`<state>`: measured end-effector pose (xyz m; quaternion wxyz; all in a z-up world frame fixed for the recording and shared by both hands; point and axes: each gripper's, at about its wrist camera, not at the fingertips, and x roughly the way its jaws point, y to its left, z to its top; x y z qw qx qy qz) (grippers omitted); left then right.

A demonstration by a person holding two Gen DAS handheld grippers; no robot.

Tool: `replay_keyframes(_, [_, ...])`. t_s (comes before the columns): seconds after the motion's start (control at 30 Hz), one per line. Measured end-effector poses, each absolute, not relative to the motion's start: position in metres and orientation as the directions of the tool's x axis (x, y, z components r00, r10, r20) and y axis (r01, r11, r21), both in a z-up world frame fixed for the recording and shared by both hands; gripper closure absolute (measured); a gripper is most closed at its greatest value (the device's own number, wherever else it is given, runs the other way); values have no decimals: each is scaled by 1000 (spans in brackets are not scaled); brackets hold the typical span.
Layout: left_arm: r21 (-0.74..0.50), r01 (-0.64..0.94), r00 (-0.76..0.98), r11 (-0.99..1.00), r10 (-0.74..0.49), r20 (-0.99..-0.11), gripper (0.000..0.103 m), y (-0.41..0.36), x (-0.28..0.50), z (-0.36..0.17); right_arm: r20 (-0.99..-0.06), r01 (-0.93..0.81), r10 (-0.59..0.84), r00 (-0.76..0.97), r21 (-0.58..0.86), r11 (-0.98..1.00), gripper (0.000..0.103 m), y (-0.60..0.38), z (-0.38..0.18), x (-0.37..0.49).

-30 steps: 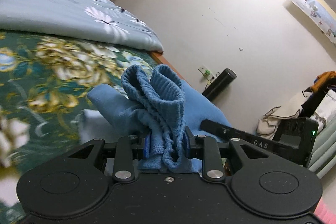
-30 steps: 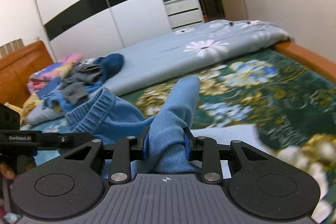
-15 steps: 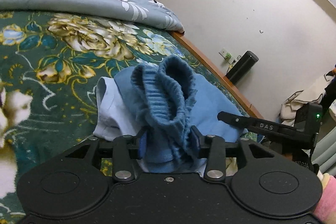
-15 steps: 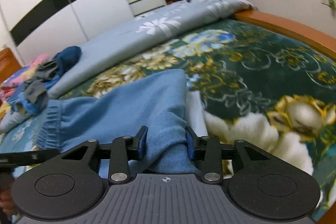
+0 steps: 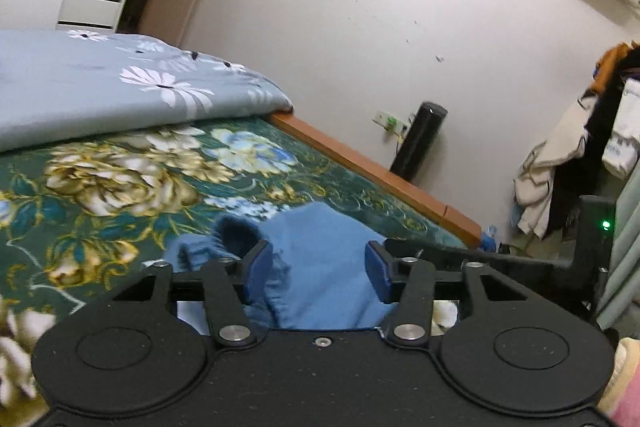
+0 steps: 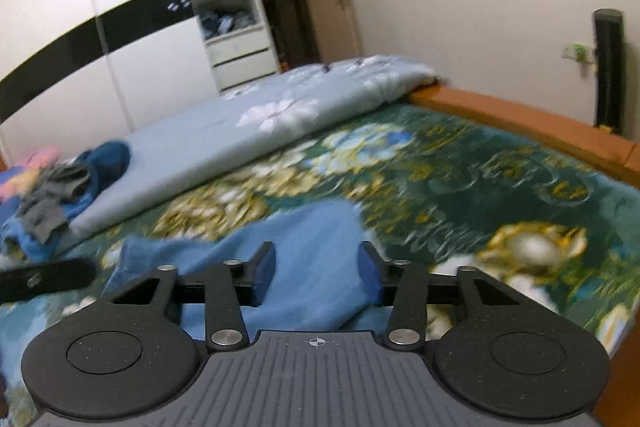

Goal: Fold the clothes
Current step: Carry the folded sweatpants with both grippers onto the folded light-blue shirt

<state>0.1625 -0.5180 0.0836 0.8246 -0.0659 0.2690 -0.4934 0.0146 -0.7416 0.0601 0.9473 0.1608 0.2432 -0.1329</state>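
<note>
The blue garment (image 5: 320,259) lies on the bed, on the dark green floral blanket (image 5: 100,187), and both tools stand over it with nothing gripped. The left tool (image 5: 318,267) has its jaws spread wide, the cloth lying loose in the gap between the blue pads (image 5: 258,265); a ribbed cuff edge bunches just beside the left-hand pad. The right tool (image 6: 316,267) is likewise spread wide over a flatter stretch of the same garment (image 6: 304,251), whose far edge ends on the blanket (image 6: 460,179) a little beyond the fingertips. Past that edge the blanket runs bare to the orange wooden bed rim (image 6: 532,123) on the right and to the rolled pale grey-blue quilt (image 6: 256,131) at the back. A heap of other clothes (image 6: 64,183) sits at the quilt's left end, well apart from the garment. The left tool's black body (image 6: 44,279) shows at the right view's left edge.
</note>
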Motion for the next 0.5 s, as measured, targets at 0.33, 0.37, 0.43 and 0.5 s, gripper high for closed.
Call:
replay_keyframes(0.33, [-435, 678, 370, 592, -787, -494, 69, -511, 193, 34, -574, 340, -160, 803, 220, 914, 75, -734, 32, 19])
replay_keyframes(0.37, [-445, 669, 366, 595, -786, -499, 69, -510, 195, 31, -581, 342, -163, 797, 212, 915, 75, -732, 29, 20])
replay_keyframes(0.43, [-464, 647, 362, 605, -780, -511, 72, -508, 200, 26, -585, 349, -163, 795, 220, 911, 75, -732, 24, 19])
replay_keyframes(0.5, [-491, 615, 358, 617, -773, -524, 79, -506, 207, 21, -583, 355, -153, 798, 250, 901, 75, -735, 21, 17])
